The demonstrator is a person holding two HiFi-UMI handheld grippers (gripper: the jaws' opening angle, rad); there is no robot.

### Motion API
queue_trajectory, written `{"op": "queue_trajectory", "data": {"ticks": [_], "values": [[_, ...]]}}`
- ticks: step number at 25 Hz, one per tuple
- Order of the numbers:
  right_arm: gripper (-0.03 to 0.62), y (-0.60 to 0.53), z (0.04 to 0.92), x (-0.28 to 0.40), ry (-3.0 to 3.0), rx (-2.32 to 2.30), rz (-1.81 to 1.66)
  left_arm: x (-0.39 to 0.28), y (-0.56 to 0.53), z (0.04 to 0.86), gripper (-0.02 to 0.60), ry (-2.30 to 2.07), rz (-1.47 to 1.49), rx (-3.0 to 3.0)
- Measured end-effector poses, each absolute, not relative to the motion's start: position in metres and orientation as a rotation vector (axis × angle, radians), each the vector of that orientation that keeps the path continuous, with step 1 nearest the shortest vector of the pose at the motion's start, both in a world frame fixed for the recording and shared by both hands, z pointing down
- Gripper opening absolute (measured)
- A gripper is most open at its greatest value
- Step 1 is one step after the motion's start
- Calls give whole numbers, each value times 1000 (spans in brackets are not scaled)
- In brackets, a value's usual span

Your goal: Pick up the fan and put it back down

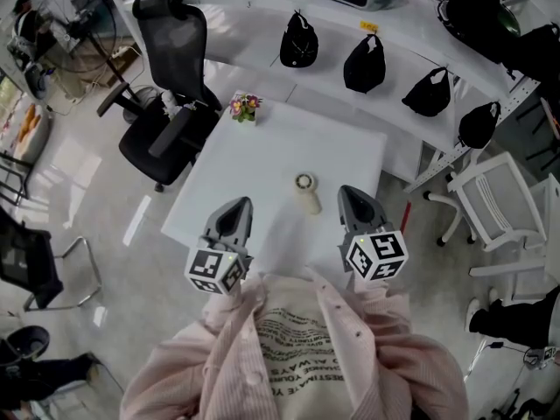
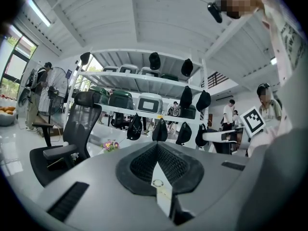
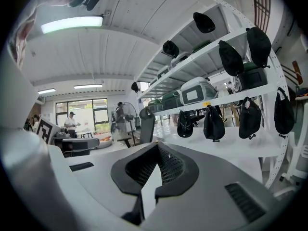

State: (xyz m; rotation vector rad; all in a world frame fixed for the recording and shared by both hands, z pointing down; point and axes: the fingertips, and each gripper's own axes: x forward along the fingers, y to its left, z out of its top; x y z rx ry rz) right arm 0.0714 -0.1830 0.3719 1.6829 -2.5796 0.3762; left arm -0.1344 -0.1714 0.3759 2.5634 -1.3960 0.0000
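A small cream fan (image 1: 305, 191) rests on the white table (image 1: 262, 160), its round face turned up. It sits between my two grippers and a little ahead of their tips, and neither touches it. My left gripper (image 1: 238, 206) is at the table's near edge, left of the fan, with its jaws together and nothing in them. My right gripper (image 1: 350, 192) is just right of the fan, also shut and empty. In the left gripper view the tips meet (image 2: 157, 146), and a cream sliver with a small ring (image 2: 157, 183) shows in the gap below them. In the right gripper view the right gripper (image 3: 156, 147) is closed over bare table.
A small flower pot (image 1: 244, 107) stands at the table's far left corner. A black office chair (image 1: 171, 77) is off the left side, a white chair (image 1: 503, 199) off the right. Black caps (image 1: 364, 63) hang along the curved shelf behind. A pedestal fan (image 1: 79, 20) stands far left.
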Motion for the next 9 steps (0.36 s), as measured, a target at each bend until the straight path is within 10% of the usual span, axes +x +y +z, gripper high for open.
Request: {"op": "queue_trajectory", "data": {"ticks": [9], "values": [[-2,-180,375,71,-2575,1685,391,-137,-169,386,0,-1400,72,2556]]}}
